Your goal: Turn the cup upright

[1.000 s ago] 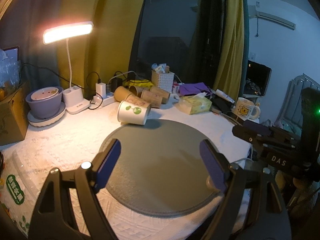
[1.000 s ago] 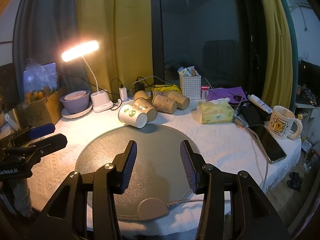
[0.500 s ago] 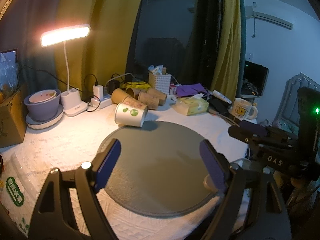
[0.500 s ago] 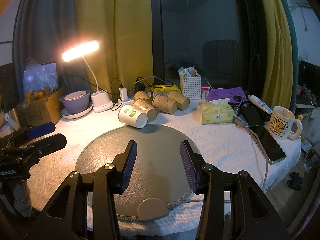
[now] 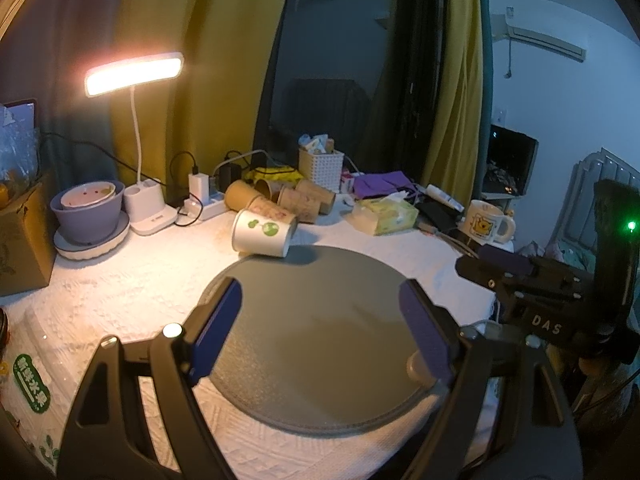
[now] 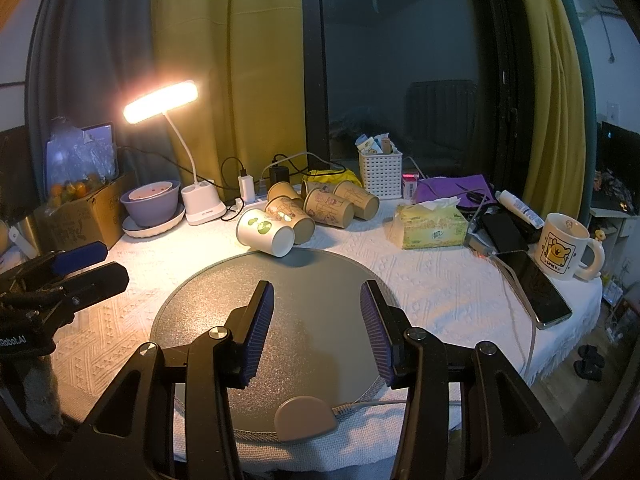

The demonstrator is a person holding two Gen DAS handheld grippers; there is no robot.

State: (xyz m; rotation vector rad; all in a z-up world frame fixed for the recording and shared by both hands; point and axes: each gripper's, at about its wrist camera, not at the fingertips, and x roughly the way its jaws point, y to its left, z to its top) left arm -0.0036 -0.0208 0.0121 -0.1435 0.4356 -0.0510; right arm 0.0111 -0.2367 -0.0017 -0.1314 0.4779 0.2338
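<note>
Centrally, the white cup (image 6: 265, 233) lies on its side at the grey round mat's (image 6: 320, 280) far edge, touching brown cups (image 6: 328, 206) behind. Left gripper (image 5: 320, 332) and right gripper (image 6: 317, 320) hover above the mat, jaws apart, empty. Cup print illegible.

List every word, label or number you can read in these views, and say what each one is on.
"DAS": right tongs, on the black body.
"RoboI.AI", partly cut off: left tongs, on the body.
"LOVE U": white mug, under its cartoon.
Too small or blurred to read: green sticker, tissue box, brown cups.
</note>
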